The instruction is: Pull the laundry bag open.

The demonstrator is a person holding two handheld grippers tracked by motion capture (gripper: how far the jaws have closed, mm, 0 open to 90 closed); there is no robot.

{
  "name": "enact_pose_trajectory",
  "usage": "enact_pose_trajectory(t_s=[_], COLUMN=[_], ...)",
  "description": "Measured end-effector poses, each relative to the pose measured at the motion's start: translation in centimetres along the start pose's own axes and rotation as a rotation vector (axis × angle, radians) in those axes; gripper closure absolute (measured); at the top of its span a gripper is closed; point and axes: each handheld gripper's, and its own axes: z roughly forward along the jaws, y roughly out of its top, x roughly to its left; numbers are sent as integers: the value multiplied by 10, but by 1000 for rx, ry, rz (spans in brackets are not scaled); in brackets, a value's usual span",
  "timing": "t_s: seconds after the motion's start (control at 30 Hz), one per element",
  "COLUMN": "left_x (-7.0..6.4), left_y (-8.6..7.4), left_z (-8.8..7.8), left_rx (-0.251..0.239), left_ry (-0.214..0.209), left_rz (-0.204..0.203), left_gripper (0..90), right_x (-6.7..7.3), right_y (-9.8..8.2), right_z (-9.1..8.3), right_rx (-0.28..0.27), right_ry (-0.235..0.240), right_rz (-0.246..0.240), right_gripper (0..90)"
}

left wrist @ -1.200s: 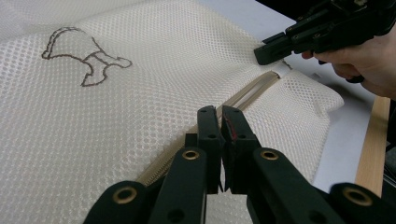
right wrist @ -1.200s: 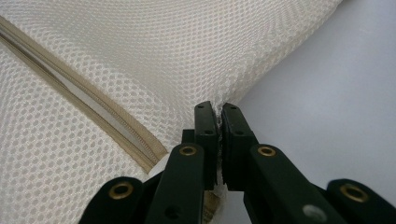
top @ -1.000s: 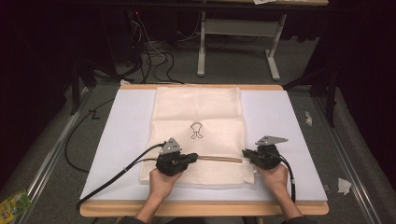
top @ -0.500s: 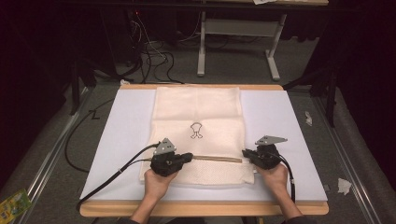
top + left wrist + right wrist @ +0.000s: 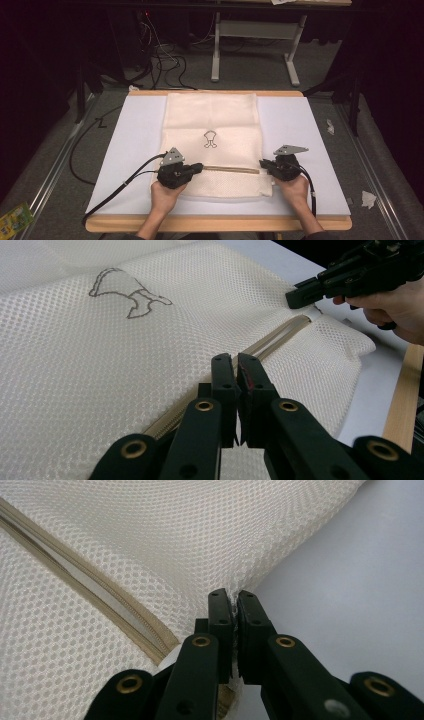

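Observation:
A cream mesh bag [image 5: 212, 120] with a small outline logo [image 5: 210, 139] lies flat on a white mat [image 5: 135, 140]. A tan zipper [image 5: 230, 170] runs across its near end. My left gripper [image 5: 199, 167] sits at the zipper's left part, jaws pressed together on the zipper [image 5: 280, 335]; in the left gripper view [image 5: 236, 360] its tips meet right on the zipper line. My right gripper [image 5: 262, 164] is at the bag's right edge, shut on the mesh beside the zipper's end [image 5: 100, 595], as the right gripper view [image 5: 231, 596] shows. The right gripper [image 5: 295, 296] also appears far off in the left gripper view.
The mat covers a wooden table whose front edge [image 5: 215, 223] is near the person's forearms. Cables trail off the left side [image 5: 110, 195]. Paper scraps [image 5: 369, 199] and a green packet [image 5: 15, 217] lie on the floor; a metal table frame [image 5: 250, 45] stands beyond.
The left gripper has slid slightly to the left along the zipper line. The right gripper has held still on the bag's edge.

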Motion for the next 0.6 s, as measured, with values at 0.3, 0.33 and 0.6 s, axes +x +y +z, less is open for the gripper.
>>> enact_pose_trajectory(t_s=[0.3, 0.33, 0.6], left_x=[5, 6, 6], left_y=[-1, -1, 0], left_z=[-9, -10, -14], left_rx=[-12, -15, -20], left_ry=[13, 10, 13], left_rz=[-14, -17, -16], left_gripper=[870, 870, 870], right_x=[0, 0, 1], right_y=[1, 1, 2], right_z=[0, 0, 0], right_rx=[-9, -7, -8], right_ry=[-3, -5, 0], right_rz=[-2, 0, -6], right_gripper=[878, 878, 877])
